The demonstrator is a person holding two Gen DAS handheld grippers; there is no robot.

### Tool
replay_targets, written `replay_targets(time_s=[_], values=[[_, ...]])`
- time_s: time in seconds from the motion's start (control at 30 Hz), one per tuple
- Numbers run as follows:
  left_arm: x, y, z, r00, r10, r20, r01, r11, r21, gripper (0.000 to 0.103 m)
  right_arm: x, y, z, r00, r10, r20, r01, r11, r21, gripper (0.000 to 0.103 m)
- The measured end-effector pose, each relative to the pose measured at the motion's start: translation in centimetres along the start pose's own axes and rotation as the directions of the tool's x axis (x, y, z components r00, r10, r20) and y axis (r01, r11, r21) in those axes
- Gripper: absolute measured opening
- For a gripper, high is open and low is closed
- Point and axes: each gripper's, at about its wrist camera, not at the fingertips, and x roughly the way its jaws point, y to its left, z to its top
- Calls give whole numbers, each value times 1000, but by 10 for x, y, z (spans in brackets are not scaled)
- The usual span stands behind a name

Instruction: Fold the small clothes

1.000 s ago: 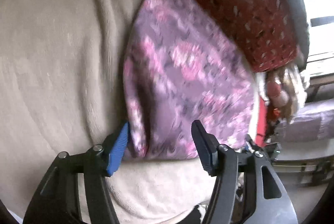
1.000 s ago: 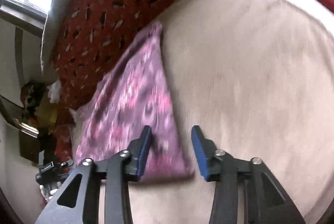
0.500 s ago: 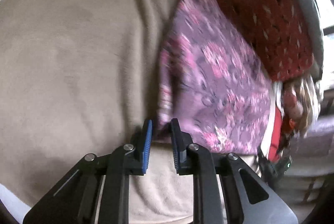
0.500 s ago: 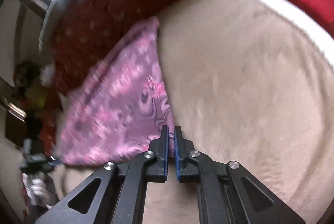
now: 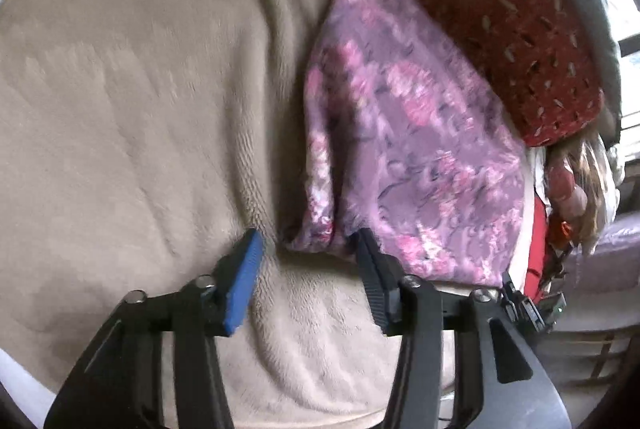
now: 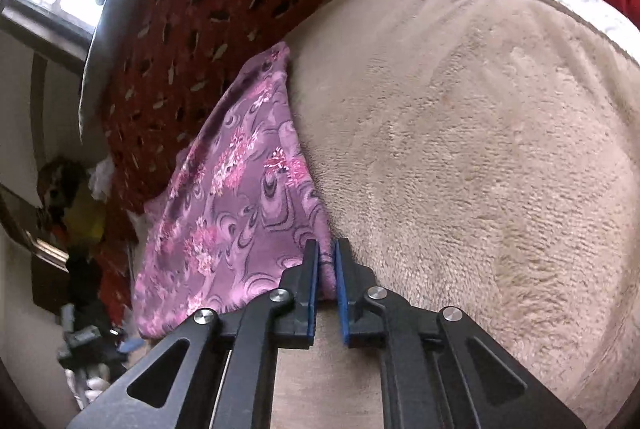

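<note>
Garment: a small purple cloth with pink flowers [image 5: 416, 149] lies flat on the beige fleece blanket [image 5: 140, 109], along the blanket's far edge where it meets the red patterned cushion [image 5: 520, 29]; its pointed end reaches up against the cushion
Garment, right view: the same cloth [image 6: 240, 197] runs down the blanket's left side, its near corner at the bottom
Left gripper [image 5: 310, 253]: jaws stand apart and have just been opening; the cloth's bunched near corner sits between them, close against the black right finger, clear of the blue left pad [image 5: 242, 285], which rests over bare blanket
Right gripper [image 6: 327, 269]: jaws pressed nearly together, pinching the cloth's near right corner between the two blue pads; a thin strip of purple fabric shows in the slit
Blanket [image 6: 460, 169]: plush, lightly creased, with a white border along its far right edge
Cushion, right view [image 6: 208, 9]: dark red with pale flecks, behind the cloth
Beyond the edge: blurred clutter [image 5: 576, 185] at the right, too unclear to name
</note>
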Motion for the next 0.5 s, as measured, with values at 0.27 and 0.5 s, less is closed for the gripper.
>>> replay_targets(time_s=[0.27, 0.5], values=[[-37, 15, 4, 991, 26, 129, -24, 1000, -19, 3, -19, 14, 8, 997, 37, 64, -33, 997, -71, 4], [-44, 20, 17, 990, 91, 106, -93, 996, 16, 3, -8, 11, 9, 999, -45, -1, 45, 997, -59, 10]])
